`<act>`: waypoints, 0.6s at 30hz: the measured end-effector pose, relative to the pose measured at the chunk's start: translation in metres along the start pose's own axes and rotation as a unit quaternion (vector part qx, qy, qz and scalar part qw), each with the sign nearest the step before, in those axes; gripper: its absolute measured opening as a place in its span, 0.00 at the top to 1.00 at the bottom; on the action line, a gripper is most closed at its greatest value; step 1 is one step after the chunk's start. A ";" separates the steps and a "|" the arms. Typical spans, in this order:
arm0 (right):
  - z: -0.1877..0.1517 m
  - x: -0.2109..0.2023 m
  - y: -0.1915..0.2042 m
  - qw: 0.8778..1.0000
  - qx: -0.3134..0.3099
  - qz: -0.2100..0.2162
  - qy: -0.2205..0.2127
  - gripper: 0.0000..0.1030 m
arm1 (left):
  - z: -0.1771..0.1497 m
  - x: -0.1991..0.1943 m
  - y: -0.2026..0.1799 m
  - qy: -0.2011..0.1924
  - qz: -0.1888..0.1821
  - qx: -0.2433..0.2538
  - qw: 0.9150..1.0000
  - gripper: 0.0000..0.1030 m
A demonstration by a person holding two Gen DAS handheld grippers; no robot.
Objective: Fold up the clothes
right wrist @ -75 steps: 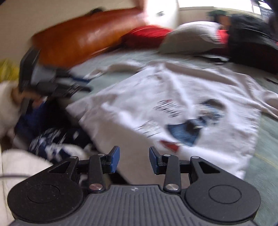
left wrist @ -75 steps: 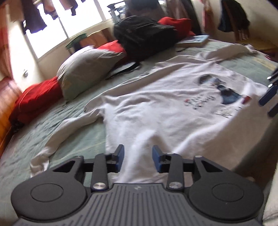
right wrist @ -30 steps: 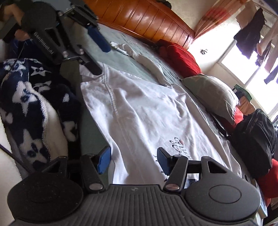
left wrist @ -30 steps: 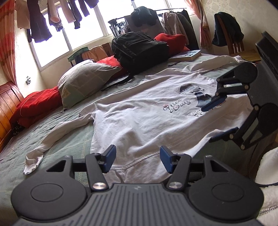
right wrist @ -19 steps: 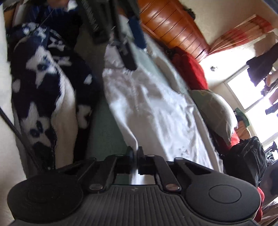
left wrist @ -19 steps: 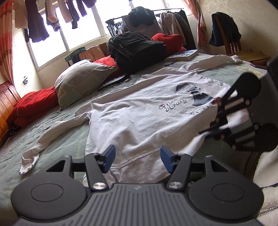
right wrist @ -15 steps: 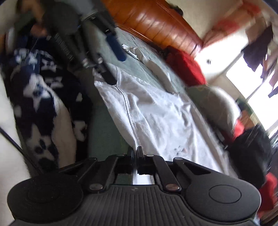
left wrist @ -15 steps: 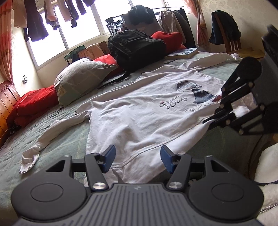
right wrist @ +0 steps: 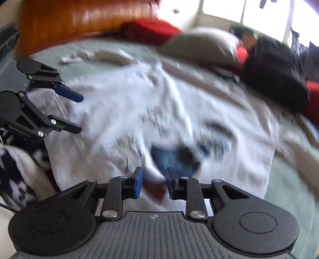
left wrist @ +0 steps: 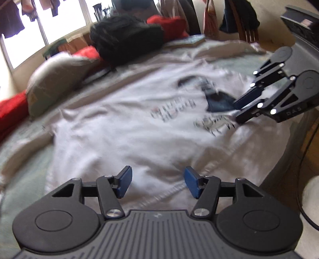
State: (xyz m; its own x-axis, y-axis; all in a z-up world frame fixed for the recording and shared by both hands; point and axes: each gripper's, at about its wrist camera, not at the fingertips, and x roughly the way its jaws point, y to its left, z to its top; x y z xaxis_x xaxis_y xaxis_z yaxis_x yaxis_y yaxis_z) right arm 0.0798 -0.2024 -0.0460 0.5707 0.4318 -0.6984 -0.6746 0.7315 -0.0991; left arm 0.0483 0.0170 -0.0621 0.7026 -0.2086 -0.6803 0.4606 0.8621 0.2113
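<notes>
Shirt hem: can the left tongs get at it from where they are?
Probably yes. The left tongs are open right over the hem of the shirt, and nothing lies between.

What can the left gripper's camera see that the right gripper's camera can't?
Only the left wrist view shows the dark clothes hanging by the far wall. Only the right wrist view shows the wooden headboard and a navy-and-white blanket. Both show the white sweatshirt spread on the bed, the black backpack, the grey pillow, and each other's gripper.
</notes>
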 end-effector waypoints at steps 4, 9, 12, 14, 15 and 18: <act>-0.033 -0.022 -0.006 0.998 0.060 0.001 0.014 0.67 | -0.018 -0.018 0.004 0.022 -0.039 -0.039 0.998 0.41; -0.026 -0.040 -0.029 0.993 0.113 0.014 -0.001 0.59 | 0.005 -0.024 0.012 0.023 -0.029 -0.028 0.999 0.38; -0.010 -0.031 -0.041 0.992 0.127 0.001 -0.025 0.53 | 0.025 -0.020 0.020 0.006 -0.024 -0.037 0.999 0.38; -0.008 -0.014 -0.045 0.992 0.123 -0.014 -0.013 0.53 | 0.036 -0.005 0.020 -0.002 -0.038 -0.055 0.998 0.38; -0.007 -0.006 -0.047 0.993 0.120 -0.021 -0.006 0.53 | 0.037 0.004 0.016 0.000 -0.044 -0.058 0.997 0.38; -0.020 0.003 -0.054 0.992 0.124 -0.035 0.009 0.51 | 0.025 0.020 0.003 0.037 -0.067 -0.077 0.994 0.35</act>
State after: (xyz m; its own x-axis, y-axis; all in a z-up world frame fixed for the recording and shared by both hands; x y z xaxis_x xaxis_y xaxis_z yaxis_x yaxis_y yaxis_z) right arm 0.1084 -0.2509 -0.0565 0.6028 0.3672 -0.7084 -0.4961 0.8678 0.0277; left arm 0.0769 0.0037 -0.0579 0.5961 -0.2976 -0.7457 0.4558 0.8900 0.0091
